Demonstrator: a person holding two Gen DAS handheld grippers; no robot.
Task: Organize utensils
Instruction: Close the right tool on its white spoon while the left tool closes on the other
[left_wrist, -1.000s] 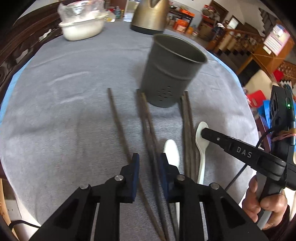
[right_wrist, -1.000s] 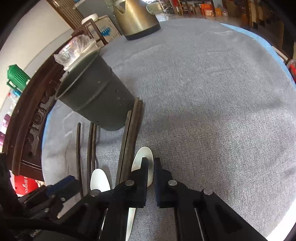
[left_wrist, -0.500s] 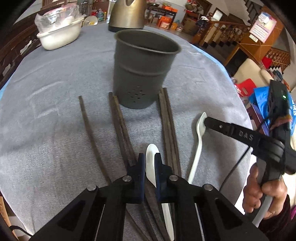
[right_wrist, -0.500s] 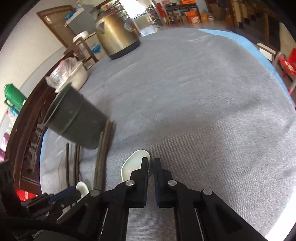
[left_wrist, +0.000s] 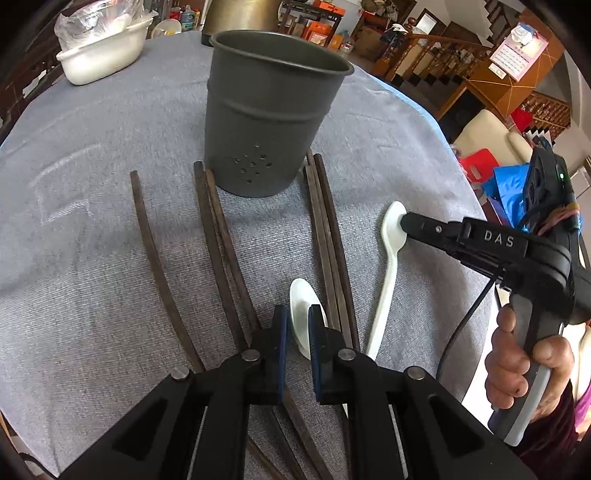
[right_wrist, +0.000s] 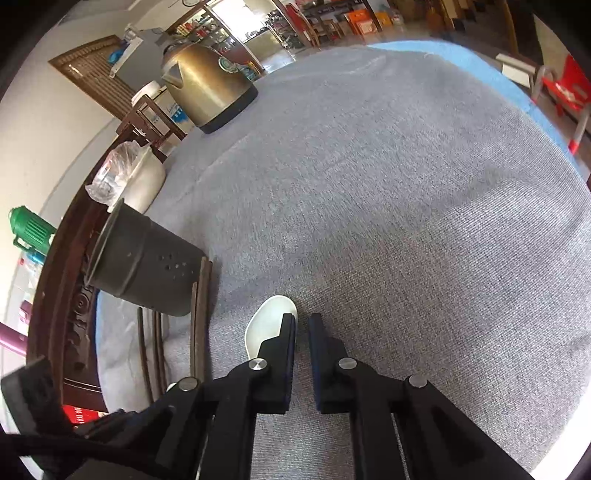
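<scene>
A: Which step is in hand?

B: 2 white spoons are being picked off the grey cloth-covered desk (left_wrist: 92, 258). The left gripper (left_wrist: 295, 325) is nearly closed around the bowl of 1 spoon (left_wrist: 301, 306). The right gripper (right_wrist: 302, 332) is being opened slightly; the other spoon (right_wrist: 267, 321) lies beside its left finger, not between the pads.

A: And next?

B: A firm pinch, then a lift to the perforated metal cup (left_wrist: 269, 122). Thin dark chopsticks (left_wrist: 328, 236) lie flat around it.
</scene>
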